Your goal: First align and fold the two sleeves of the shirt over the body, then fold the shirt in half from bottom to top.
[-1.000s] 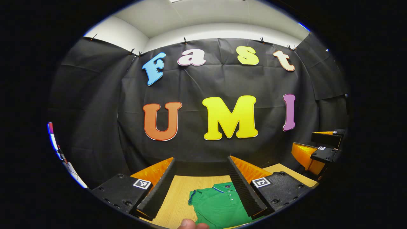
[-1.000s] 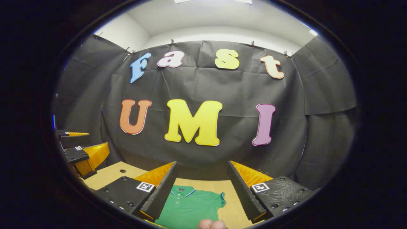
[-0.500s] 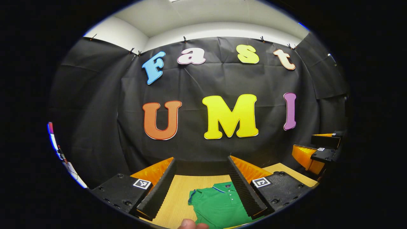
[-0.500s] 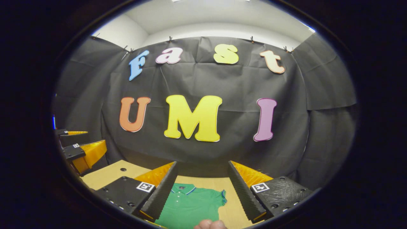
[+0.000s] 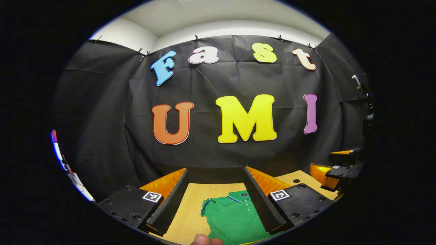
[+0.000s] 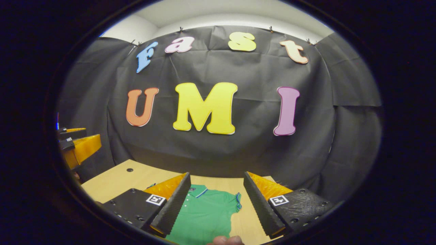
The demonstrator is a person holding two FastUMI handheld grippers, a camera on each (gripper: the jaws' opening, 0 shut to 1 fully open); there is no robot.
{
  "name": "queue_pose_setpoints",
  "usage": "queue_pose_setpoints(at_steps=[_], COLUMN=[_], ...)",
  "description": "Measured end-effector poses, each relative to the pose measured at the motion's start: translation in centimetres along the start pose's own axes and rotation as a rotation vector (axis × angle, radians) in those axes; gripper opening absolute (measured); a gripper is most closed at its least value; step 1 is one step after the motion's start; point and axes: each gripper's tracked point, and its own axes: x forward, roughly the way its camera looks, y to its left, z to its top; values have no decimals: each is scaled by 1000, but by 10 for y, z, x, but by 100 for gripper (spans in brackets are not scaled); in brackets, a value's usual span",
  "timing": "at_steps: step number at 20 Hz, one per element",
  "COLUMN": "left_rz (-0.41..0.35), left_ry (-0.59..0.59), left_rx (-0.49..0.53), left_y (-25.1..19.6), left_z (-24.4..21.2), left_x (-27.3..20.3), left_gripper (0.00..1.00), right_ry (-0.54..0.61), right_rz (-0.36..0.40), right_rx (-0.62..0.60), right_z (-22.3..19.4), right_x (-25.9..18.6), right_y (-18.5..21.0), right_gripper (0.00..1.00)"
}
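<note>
A green polo shirt (image 5: 235, 217) with blue-trimmed collar and sleeves lies flat on the wooden table (image 5: 192, 207), collar toward the far wall. My left gripper (image 5: 215, 182) hangs open above the shirt's left shoulder and sleeve, nothing between its fingers. In the right gripper view the shirt (image 6: 204, 214) shows its collar and right sleeve, and my right gripper (image 6: 215, 185) is open above it, apart from the cloth. The right gripper (image 5: 340, 166) also appears at the far right of the left gripper view, and the left gripper (image 6: 73, 144) at the far left of the right gripper view.
The wooden table (image 6: 115, 180) reaches back to the black cloth wall. A small dark hole (image 6: 129, 169) marks its far left part. A fingertip (image 5: 202, 240) of the holding hand shows at the bottom edge.
Both views have tilted downward: the wall has slid up and more table and shirt appear, most in the right gripper view. Both grippers stay open.
</note>
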Motion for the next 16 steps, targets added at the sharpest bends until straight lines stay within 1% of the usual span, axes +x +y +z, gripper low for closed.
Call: queue_pose_setpoints(at_steps=[1,3,7,8,9,12,13,16], left_rz=[6,13,25,28,32,57,68,94], left_ry=[5,17,46,50,52,77,91,113], left_rx=[2,5,15,14,12,7,3,4], left_y=[0,-1,-7,-7,-7,-6,-4,-2], left_z=[-2,-7,-18,-19,-20,-31,-35,-40], left_x=[0,1,3,4,6,12,14,19], left_gripper=[99,99,99,99,99,99,99,99], right_ry=[23,65,144,170,190,270,299,361], right_rz=[-1,-5,1,-1,-1,-2,-7,-15], right_rx=[-2,-11,-25,-27,-26,-36,-31,-14], right_z=[-8,-26,-62,-72,-82,-118,-128,-162], right_x=[7,23,60,70,81,117,129,160], right_y=[-4,-15,-37,-44,-50,-69,-75,-88], right_gripper=[96,95,95,96,95,95,96,95])
